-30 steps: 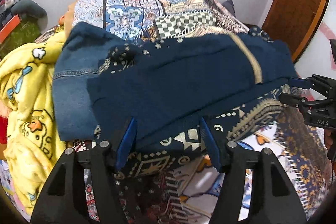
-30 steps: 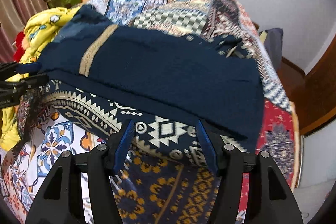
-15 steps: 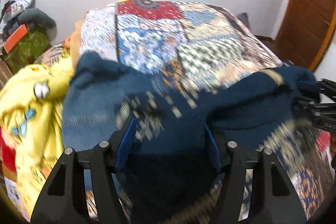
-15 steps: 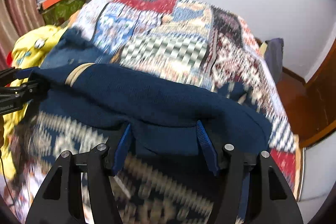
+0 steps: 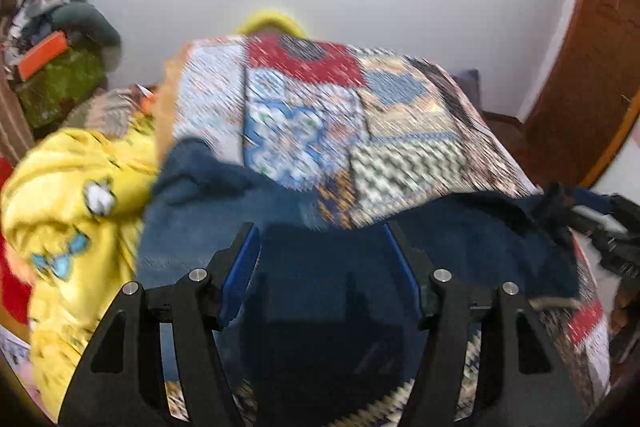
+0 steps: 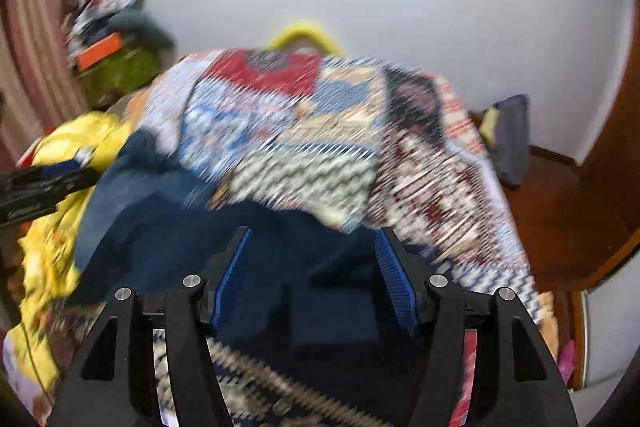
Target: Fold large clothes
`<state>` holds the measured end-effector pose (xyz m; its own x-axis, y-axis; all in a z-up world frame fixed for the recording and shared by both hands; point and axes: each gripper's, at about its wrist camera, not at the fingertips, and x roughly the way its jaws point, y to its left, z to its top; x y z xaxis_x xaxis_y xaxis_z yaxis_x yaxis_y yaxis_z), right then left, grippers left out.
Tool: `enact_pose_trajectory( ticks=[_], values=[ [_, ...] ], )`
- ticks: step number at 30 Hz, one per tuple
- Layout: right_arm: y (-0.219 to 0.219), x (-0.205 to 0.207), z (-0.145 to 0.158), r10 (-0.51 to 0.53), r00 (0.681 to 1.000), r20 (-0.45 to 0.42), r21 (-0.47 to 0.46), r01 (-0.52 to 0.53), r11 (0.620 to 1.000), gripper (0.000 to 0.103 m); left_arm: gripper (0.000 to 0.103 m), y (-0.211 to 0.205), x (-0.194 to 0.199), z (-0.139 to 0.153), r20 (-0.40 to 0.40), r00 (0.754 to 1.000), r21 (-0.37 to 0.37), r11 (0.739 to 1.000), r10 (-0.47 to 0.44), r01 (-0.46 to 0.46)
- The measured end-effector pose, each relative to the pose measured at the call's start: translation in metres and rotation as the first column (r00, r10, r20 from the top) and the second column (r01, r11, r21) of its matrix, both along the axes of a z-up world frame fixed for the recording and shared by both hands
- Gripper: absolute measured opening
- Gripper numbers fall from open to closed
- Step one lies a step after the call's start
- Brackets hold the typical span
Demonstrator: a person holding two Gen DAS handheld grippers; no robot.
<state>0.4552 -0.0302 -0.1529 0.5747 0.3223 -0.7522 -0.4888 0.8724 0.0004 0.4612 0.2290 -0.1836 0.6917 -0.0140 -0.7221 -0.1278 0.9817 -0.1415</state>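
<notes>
A large navy blue garment with a patterned border (image 5: 328,291) lies on the patchwork bedspread (image 5: 320,115), under and between my fingers. My left gripper (image 5: 320,267) is open, its jaws wide apart over the navy cloth. My right gripper (image 6: 312,267) is open too, over the same garment (image 6: 280,291). Both views are motion-blurred. The right gripper shows at the right edge of the left wrist view (image 5: 616,239); the left gripper shows at the left edge of the right wrist view (image 6: 40,187).
A denim piece (image 5: 180,227) lies left of the navy garment. A yellow blanket (image 5: 72,211) is heaped at the bed's left side. Cluttered boxes (image 5: 52,67) stand at the back left. A wooden door (image 5: 592,75) is at the right.
Both grippers have risen and pushed toward the far end of the bed, and the navy garment's near part has bunched up beneath them. The jaws have stayed wide apart.
</notes>
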Motion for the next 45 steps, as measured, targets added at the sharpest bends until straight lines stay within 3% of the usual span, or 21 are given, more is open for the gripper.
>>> enact_pose_trajectory(
  ticks=[6,10,15,18,20,21,24,28,32,35,40,45],
  values=[
    [0.025,-0.023,-0.046,0.1,0.991,-0.089,-0.064,-0.106,0.992,0.059,0.062,-0.049,-0.011,-0.033,-0.07,0.991,-0.035,0.993,-0.118,0.116],
    [0.015,-0.018,-0.054,0.117,0.99,-0.084,-0.048,-0.122,0.991,0.063,0.062,-0.066,-0.015,-0.059,-0.124,0.98,-0.07,0.987,-0.156,0.148],
    [-0.026,0.024,-0.053,-0.052,0.997,-0.06,-0.078,0.047,0.996,0.063,0.064,-0.061,-0.015,-0.074,-0.121,0.985,-0.09,0.989,-0.126,0.116],
    [-0.063,0.055,-0.055,-0.206,0.976,-0.066,-0.084,0.2,0.976,0.063,0.064,-0.056,-0.015,-0.075,-0.123,0.986,-0.056,0.993,-0.111,0.105],
    [-0.086,0.064,-0.052,-0.263,0.96,-0.096,-0.015,0.263,0.965,0.06,0.066,-0.052,-0.014,-0.076,-0.127,0.988,-0.008,0.996,-0.091,0.091],
    [-0.101,0.067,-0.05,-0.299,0.947,-0.118,0.032,0.305,0.952,0.061,0.068,-0.049,-0.014,-0.077,-0.127,0.989,0.017,0.996,-0.079,0.082],
    [-0.132,0.062,-0.047,-0.448,0.891,-0.071,0.007,0.449,0.893,0.063,0.068,-0.036,-0.017,-0.081,-0.134,0.991,0.085,0.996,-0.021,0.032],
    [-0.166,0.05,-0.045,-0.47,0.874,-0.124,0.044,0.478,0.877,0.063,0.068,-0.012,-0.028,-0.084,-0.141,0.989,0.152,0.988,0.05,-0.029],
    [-0.171,0.026,-0.038,-0.426,0.9,-0.092,-0.015,0.426,0.904,0.063,0.068,0.014,-0.05,-0.081,-0.151,0.98,0.232,0.968,0.128,-0.091],
    [-0.165,0.007,-0.029,-0.367,0.929,-0.053,-0.055,0.365,0.93,0.063,0.068,0.032,-0.072,-0.073,-0.147,0.976,0.186,0.974,0.16,-0.132],
    [-0.145,-0.03,-0.011,-0.26,0.966,0.008,-0.098,0.259,0.961,0.063,0.068,0.044,-0.113,-0.051,-0.116,0.977,0.02,0.984,0.178,-0.177],
    [-0.12,-0.06,-0.002,-0.175,0.984,0.04,-0.1,0.178,0.979,0.065,0.068,0.028,-0.14,-0.042,-0.102,0.989,-0.213,0.969,0.106,-0.126]
  ],
)
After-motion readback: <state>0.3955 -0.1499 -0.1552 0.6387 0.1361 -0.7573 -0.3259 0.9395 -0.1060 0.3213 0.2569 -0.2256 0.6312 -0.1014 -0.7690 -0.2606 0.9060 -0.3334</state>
